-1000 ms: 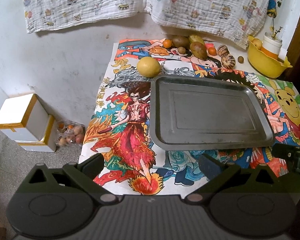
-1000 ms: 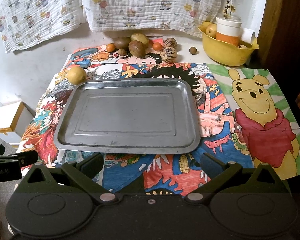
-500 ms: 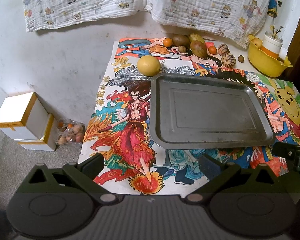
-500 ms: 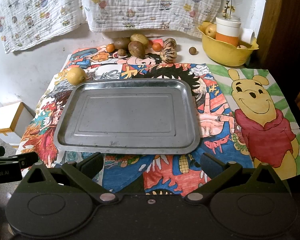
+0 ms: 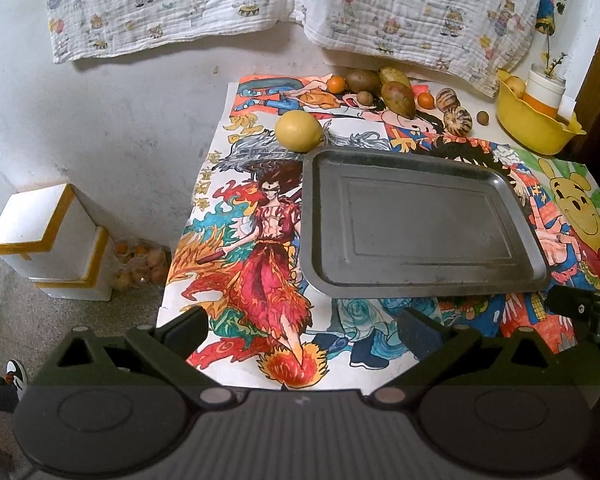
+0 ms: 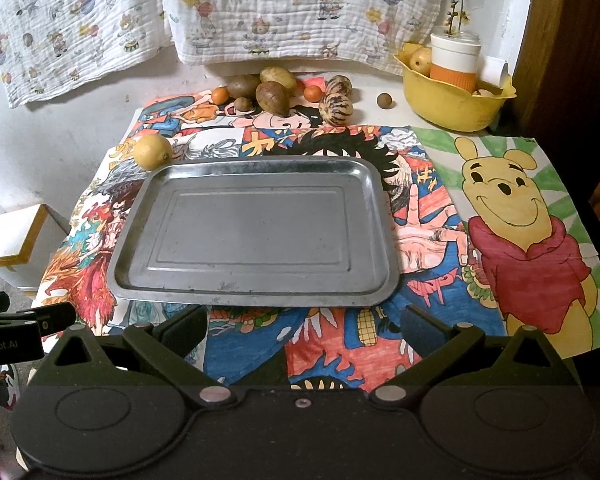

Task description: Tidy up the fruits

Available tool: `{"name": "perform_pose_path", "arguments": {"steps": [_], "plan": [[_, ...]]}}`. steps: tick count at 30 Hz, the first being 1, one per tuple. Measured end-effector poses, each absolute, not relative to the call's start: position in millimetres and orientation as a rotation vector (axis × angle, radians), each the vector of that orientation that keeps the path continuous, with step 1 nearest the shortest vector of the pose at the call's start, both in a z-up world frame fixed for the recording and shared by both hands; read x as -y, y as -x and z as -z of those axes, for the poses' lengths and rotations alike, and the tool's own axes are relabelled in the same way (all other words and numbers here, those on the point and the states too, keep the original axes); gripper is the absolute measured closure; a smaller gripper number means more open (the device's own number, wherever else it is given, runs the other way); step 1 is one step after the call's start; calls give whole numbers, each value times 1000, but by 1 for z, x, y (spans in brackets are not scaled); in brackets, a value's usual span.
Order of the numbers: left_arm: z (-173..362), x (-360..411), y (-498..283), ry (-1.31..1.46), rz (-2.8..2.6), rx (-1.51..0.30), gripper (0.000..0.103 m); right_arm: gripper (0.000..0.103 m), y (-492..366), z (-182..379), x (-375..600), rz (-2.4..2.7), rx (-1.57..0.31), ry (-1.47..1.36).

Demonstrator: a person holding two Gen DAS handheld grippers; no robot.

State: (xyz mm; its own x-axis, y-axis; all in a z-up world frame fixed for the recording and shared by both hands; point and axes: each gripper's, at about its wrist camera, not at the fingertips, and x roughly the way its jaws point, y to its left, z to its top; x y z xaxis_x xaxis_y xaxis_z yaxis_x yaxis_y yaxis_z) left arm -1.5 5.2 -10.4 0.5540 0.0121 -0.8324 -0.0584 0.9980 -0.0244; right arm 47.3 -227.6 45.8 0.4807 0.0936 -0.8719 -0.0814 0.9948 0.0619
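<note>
We hold left gripper point(image 5: 300, 330) and right gripper point(image 6: 302, 330) spread wide, grasping nothing, near bare rectangular grey metal tray point(image 6: 256, 296); round yellow lemon point(image 6: 153, 151) beside its far-left corner.

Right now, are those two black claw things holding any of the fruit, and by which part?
Nothing is held. The left gripper and right gripper both hang open over the near table edge, short of the empty metal tray; the fruit sits beyond it.
</note>
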Motion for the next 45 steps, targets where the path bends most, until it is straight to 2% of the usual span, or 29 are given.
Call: {"name": "perform_pose_path", "arguments": {"steps": [13,24,45], "plan": [[10,-13,-13,58,-13,-1012,1,0,-50,-47,224,-82,-1053,17],[17,-13,-60,13,-21,-1047,1,0,-81,-43,214,-159,-1041,154],[37,-30,-222,113,-189,-1061,1,1,-267,2,178,-411,-997,217]]}}
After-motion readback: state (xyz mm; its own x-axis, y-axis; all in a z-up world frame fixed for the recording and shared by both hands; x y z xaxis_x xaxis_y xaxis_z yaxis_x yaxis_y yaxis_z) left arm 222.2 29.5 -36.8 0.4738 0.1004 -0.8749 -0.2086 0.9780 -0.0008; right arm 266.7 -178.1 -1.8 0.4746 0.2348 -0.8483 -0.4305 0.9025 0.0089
